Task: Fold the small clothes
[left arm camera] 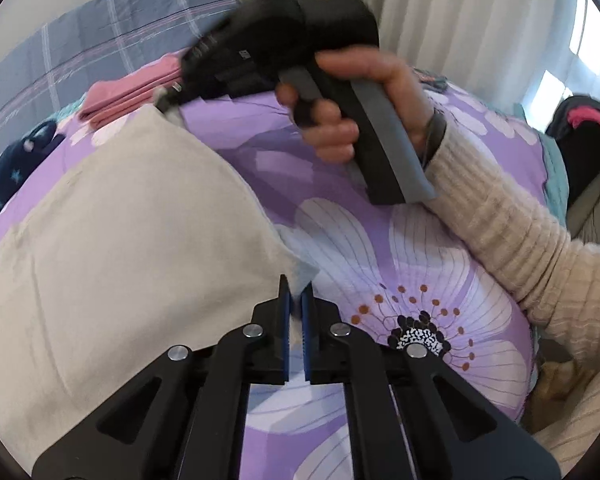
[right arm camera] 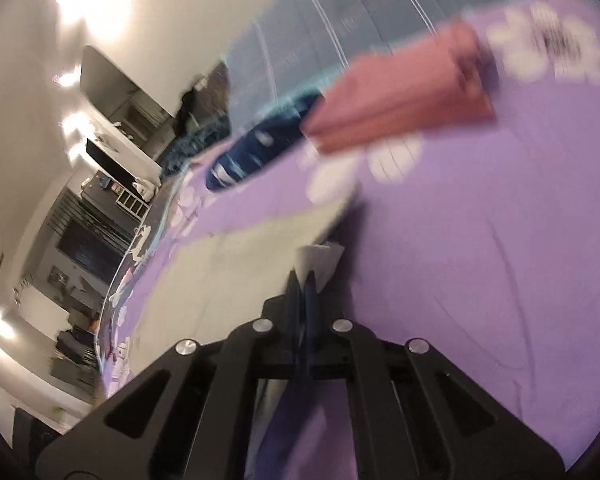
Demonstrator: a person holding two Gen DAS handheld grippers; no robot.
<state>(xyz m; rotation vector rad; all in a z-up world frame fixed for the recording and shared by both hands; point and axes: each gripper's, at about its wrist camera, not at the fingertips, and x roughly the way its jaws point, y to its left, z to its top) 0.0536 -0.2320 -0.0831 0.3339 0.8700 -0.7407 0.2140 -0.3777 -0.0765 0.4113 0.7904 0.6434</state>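
Mid-fold on a bed with a purple floral cover (left arm camera: 380, 240): beige garment (left arm camera: 120, 240) spread flat, near corner pinched in the left gripper (left arm camera: 295, 294), jaws narrowed almost together on the cloth. Far corner clamped likewise in the right gripper (right arm camera: 303, 276), jaws nearly closed, a white edge of fabric poking out between them; view blurred. Folded pink garment (left arm camera: 128, 92) and dark blue star-print piece (left arm camera: 4, 184) lying beyond. Likely next: lifting both corners together and carrying them evenly across to the opposite edge, keeping the cloth taut.
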